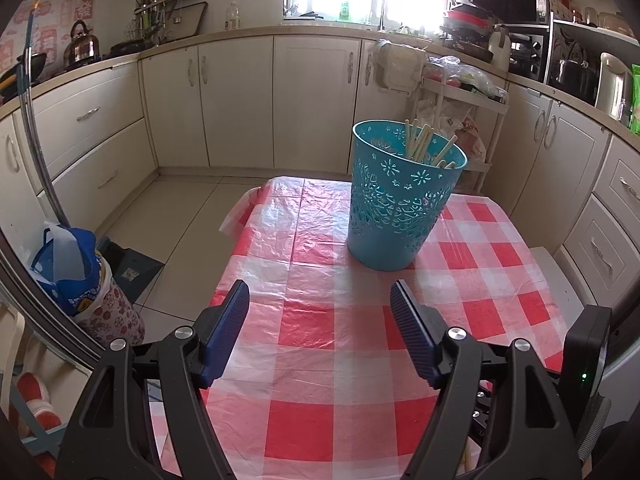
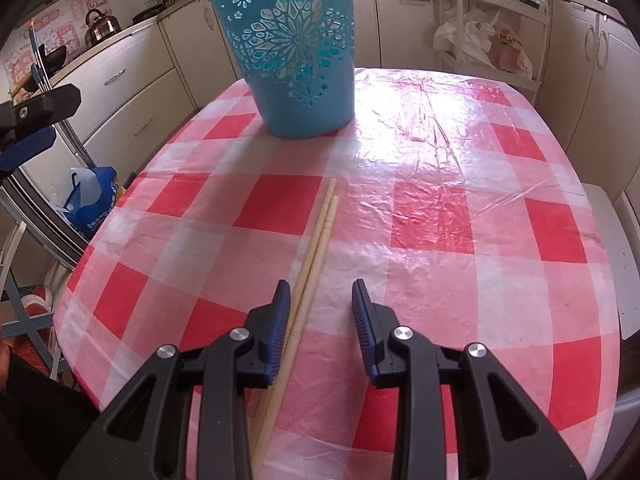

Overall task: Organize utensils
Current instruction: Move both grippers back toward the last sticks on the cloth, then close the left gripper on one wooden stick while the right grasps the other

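A teal perforated basket point(image 1: 400, 200) stands upright on the red-and-white checked table point(image 1: 312, 320), with several pale chopsticks point(image 1: 424, 144) sticking out of its top. My left gripper point(image 1: 320, 300) hovers open over the cloth in front of the basket, nothing between its blue pads. In the right wrist view, two pale chopsticks point(image 2: 316, 240) lie side by side on the cloth, pointing toward the basket point(image 2: 292, 52). My right gripper point(image 2: 320, 300) is open just above them; the pair runs beside its left pad point(image 2: 280, 320), and the jaws do not press on them.
Kitchen cabinets point(image 1: 240, 100) ring the room. A white cart with plastic bags point(image 2: 488, 40) stands behind the table's far edge. A blue bag point(image 2: 92, 200) sits on the floor to the left. The left gripper's finger point(image 2: 28, 140) shows at the left edge of the right wrist view.
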Demonstrator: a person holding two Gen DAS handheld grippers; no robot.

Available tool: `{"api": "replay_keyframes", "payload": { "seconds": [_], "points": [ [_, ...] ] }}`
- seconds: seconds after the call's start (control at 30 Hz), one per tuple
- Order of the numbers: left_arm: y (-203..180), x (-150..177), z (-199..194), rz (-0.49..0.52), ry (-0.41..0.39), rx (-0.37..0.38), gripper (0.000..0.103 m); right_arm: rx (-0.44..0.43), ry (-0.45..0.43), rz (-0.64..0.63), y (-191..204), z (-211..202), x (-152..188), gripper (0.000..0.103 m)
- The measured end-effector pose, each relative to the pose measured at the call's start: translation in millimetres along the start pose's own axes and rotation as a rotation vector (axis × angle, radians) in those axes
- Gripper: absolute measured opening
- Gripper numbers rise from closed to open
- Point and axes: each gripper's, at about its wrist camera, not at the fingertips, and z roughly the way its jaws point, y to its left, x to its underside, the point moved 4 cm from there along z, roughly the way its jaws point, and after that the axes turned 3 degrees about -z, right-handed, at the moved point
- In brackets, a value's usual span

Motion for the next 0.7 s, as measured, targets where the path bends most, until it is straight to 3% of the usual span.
{"api": "replay_keyframes", "payload": {
  "seconds": [0.13, 0.4, 0.5, 0.57, 0.7],
  "points": [
    [-4.9, 0.0, 1.9, 0.004, 0.007, 0.005, 0.07, -0.032, -0.006, 0.051, -10.6, -1.6, 0.6, 0.032],
    [-13.4, 3.3, 3.4, 0.029, 0.015, 0.011, 0.07, 0.019, -0.011, 0.019, -10.4, -1.5, -0.6, 0.031],
    [-17.5, 5.1, 4.5, 0.04, 0.028, 0.027, 0.07, 0.051, -0.012, 0.031, -18.9, -2.6, -1.0, 0.028],
    [-23.1, 7.7, 7.6, 0.059, 0.042, 0.038, 0.07, 0.07, -0.012, 0.02, -23.3, -2.2, -0.7, 0.017],
    [-46.0, 16.9, 24.6, 0.099, 0.113, 0.093, 0.07, 0.106, -0.012, -0.015, -28.7, -3.0, -1.1, 0.014]
  ]
}}
